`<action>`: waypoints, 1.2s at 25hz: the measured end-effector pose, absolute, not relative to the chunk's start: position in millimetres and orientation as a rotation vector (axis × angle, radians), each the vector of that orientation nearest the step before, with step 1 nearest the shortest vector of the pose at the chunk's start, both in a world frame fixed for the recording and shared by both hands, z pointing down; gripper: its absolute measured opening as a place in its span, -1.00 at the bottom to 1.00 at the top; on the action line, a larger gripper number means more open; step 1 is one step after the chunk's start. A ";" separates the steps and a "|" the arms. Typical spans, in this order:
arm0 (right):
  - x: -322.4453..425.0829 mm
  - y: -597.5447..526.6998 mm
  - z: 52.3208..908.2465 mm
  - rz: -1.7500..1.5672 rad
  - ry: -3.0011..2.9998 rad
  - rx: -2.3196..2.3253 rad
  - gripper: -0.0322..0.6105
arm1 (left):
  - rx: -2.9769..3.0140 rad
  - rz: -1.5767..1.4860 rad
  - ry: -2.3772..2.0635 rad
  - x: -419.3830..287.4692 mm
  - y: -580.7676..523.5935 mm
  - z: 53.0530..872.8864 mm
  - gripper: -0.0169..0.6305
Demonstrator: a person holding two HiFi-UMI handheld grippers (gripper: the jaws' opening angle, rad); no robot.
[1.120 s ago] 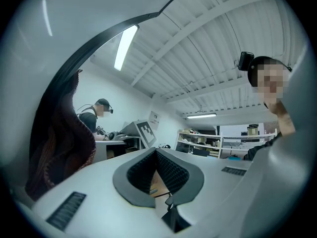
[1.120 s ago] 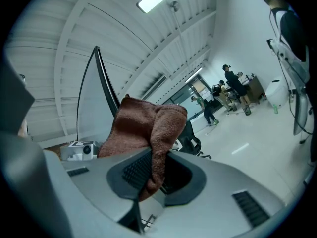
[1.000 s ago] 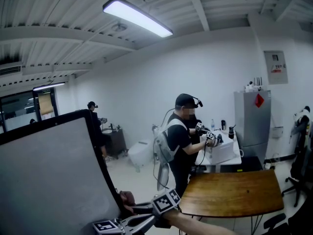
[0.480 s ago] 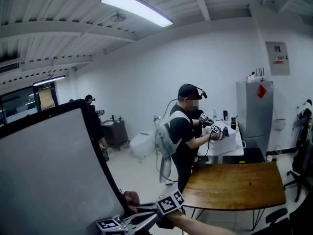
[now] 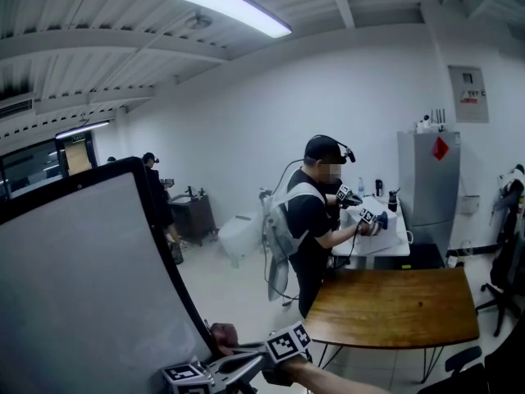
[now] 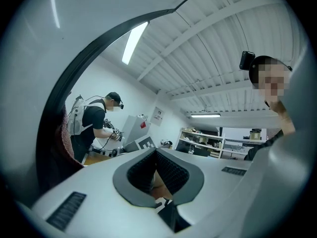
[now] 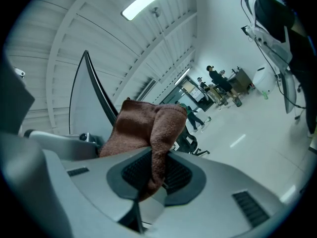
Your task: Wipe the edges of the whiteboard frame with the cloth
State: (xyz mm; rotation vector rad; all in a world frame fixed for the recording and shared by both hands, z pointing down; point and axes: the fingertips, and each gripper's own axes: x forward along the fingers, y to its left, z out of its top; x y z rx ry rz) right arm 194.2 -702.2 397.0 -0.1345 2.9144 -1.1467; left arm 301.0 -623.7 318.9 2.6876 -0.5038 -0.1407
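The whiteboard fills the lower left of the head view, leaning, with its dark frame edge running down to the right. A brown cloth sits against the lower part of that edge. My right gripper is shut on the cloth, which bunches up out of the jaws beside the frame edge. My left gripper is just below it, jaws shut with nothing between them. In the left gripper view the frame arcs along the left, with the cloth against it.
A brown wooden table stands right of the board. Behind it a person in black works with grippers at a white table. A grey cabinet, a dark chair and another person are farther off.
My grippers and the cloth have stayed at the lower frame edge, shifting only slightly. The person in black has moved a little to the right.
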 end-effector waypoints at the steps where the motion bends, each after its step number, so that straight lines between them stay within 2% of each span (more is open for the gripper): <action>1: 194.7 -702.2 399.3 -1.151 2.912 -0.138 -0.68 | 2.688 -0.140 -0.506 301.1 -624.3 319.9 -0.98; 20: 197.5 -698.2 452.7 -1.279 2.743 -0.236 -0.68 | 2.644 -0.076 -0.535 294.6 -618.5 349.1 -0.98; 30: 204.7 -702.9 454.8 -1.245 2.574 -0.308 -0.68 | 2.544 -0.059 -0.530 294.4 -619.5 374.1 -0.98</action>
